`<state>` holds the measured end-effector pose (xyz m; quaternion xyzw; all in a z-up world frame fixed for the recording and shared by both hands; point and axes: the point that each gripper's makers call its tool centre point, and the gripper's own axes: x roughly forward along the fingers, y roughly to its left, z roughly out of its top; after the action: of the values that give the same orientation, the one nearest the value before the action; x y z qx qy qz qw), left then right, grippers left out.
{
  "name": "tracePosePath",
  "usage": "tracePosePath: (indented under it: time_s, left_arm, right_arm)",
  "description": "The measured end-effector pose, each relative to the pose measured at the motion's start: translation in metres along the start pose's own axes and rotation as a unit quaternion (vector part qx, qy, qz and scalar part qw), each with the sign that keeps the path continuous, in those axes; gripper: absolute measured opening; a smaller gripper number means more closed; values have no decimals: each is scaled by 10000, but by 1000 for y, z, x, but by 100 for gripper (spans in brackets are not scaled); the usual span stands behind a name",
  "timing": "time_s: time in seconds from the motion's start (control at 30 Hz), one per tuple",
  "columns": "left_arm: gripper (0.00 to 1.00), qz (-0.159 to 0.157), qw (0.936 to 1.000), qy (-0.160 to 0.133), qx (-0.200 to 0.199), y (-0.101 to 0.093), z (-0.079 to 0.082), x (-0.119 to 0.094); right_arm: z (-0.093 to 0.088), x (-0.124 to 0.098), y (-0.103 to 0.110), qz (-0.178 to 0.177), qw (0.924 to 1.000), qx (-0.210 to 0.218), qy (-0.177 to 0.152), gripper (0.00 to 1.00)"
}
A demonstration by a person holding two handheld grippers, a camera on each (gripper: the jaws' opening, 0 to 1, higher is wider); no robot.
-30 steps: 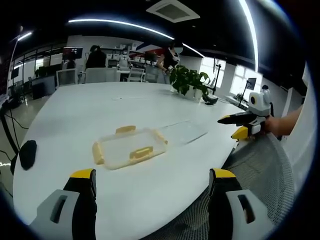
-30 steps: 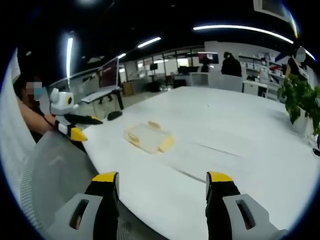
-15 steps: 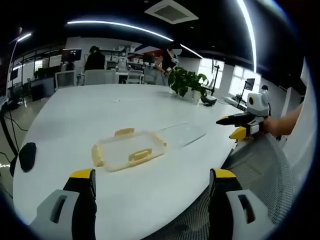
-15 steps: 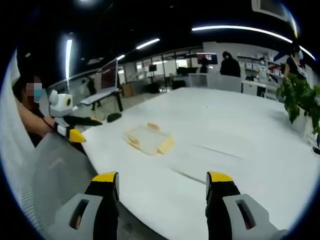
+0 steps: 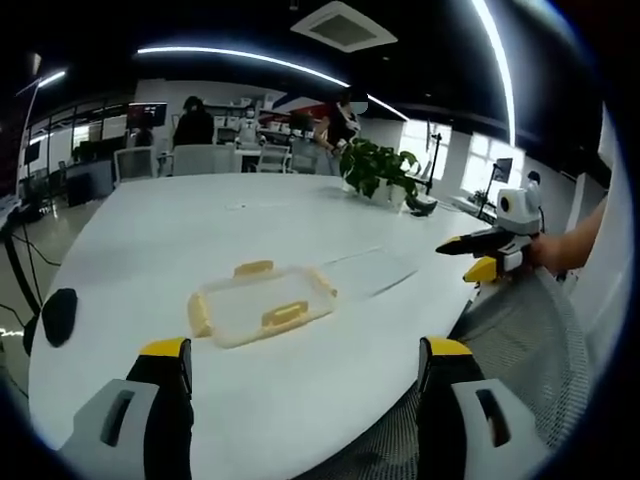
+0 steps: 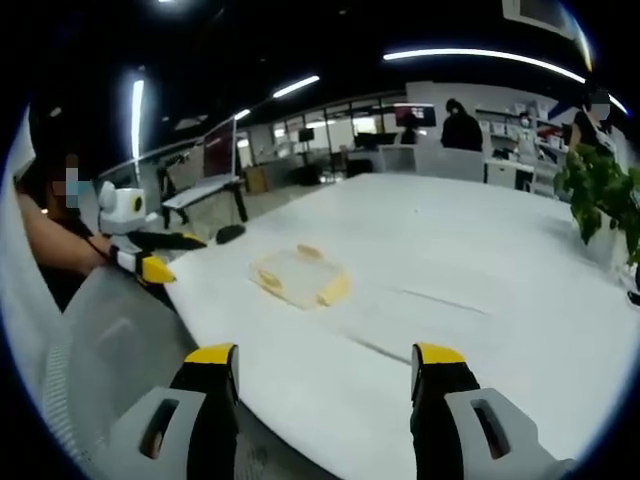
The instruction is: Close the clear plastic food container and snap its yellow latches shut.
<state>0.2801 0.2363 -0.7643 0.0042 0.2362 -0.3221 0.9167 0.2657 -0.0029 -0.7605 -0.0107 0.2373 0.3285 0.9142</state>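
The clear plastic container (image 5: 262, 305) with yellow latches (image 5: 283, 316) on its sides lies flat on the white table (image 5: 200, 220). A clear flat piece (image 5: 372, 270) lies just right of it, touching or nearly so. My left gripper (image 5: 305, 350) hangs open over the table's near edge, well short of the container. My right gripper (image 5: 490, 255) is held in a hand at the right, off the table edge. In the right gripper view the container (image 6: 298, 277) sits mid-table, my right gripper (image 6: 325, 355) is open, and the left gripper (image 6: 150, 255) is at the left.
A black mouse-like object (image 5: 55, 310) lies near the table's left edge. A potted plant (image 5: 378, 165) stands at the far side. A grey mesh chair back (image 5: 510, 390) is below right. People and office chairs (image 5: 200, 150) are beyond the table.
Both views have shifted slightly with the hands. The container and the clear piece have not moved, and both grippers stay open.
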Motion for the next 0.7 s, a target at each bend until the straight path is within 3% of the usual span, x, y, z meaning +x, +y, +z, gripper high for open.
tracePosePath:
  time_s: [0.47, 0.7]
  left_arm:
    - [95, 161, 9998, 79, 75, 5, -3, -1]
    - [94, -58, 9997, 198, 122, -3, -7, 2]
  right_arm:
    - [1, 0, 4, 64, 9999, -116, -5, 67]
    - [-2, -1, -1, -95, 9998, -154, 68, 66]
